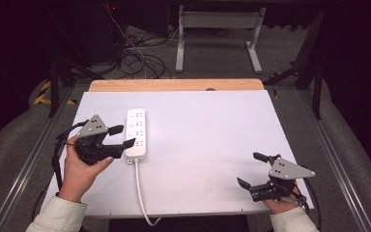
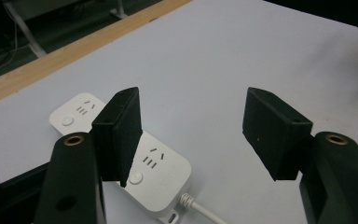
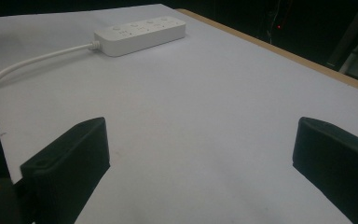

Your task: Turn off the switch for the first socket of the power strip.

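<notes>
Left gripper (image 1: 121,137), fingers spread wide and empty, is hovering left-of-centre beside the power strip (image 1: 136,133); rigid, light, probably slick — pinch its long sides.

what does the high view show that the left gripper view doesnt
High view alone: the person's hands and pale sleeves, the right gripper with jaws apart near the table's right front corner, the floor cables and a white metal frame beyond the table.

Left gripper view alone: the left gripper, close up, jaws apart, and the strip's socket slots and round buttons.

Both: the white rectangular power strip with its white cable, the white table sheet, the wooden far edge.
</notes>
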### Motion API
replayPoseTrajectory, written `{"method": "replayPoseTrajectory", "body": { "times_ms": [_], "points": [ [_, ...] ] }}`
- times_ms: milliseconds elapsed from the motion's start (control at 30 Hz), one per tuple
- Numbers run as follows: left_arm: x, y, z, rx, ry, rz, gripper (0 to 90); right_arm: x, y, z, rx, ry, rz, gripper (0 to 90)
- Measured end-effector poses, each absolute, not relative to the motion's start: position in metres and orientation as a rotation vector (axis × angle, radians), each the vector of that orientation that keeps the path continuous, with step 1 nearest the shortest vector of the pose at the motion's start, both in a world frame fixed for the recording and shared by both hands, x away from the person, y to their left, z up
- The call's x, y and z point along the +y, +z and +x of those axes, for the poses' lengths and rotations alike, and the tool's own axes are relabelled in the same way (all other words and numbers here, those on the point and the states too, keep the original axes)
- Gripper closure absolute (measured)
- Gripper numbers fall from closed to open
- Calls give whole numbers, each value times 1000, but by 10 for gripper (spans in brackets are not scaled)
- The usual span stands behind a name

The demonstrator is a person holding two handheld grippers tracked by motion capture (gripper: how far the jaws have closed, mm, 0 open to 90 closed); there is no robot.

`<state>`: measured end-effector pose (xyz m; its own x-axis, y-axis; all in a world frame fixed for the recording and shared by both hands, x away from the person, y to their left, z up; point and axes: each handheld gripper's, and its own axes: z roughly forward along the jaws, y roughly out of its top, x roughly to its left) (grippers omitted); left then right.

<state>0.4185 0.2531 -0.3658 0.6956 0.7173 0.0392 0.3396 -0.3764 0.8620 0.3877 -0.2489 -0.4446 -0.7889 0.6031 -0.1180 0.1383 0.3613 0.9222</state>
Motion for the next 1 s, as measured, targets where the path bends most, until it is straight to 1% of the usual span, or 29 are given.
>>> {"method": "replayPoseTrajectory", "body": {
  "times_ms": [167,300,467,633,1000],
  "points": [
    [260,-372,408,786,545,1926,377,-249,-444,387,2187,1416,641,42],
    [264,-378,400,759,577,1907,354,-248,-444,387,2187,1419,641,42],
    [268,-386,393,746,550,1848,327,-248,-444,387,2188,1419,639,42],
    [270,-392,387,721,568,1835,299,-248,-444,387,2188,1419,640,42],
    [278,-416,379,711,610,1860,296,-248,-444,386,2188,1419,631,42]
  ]
}}
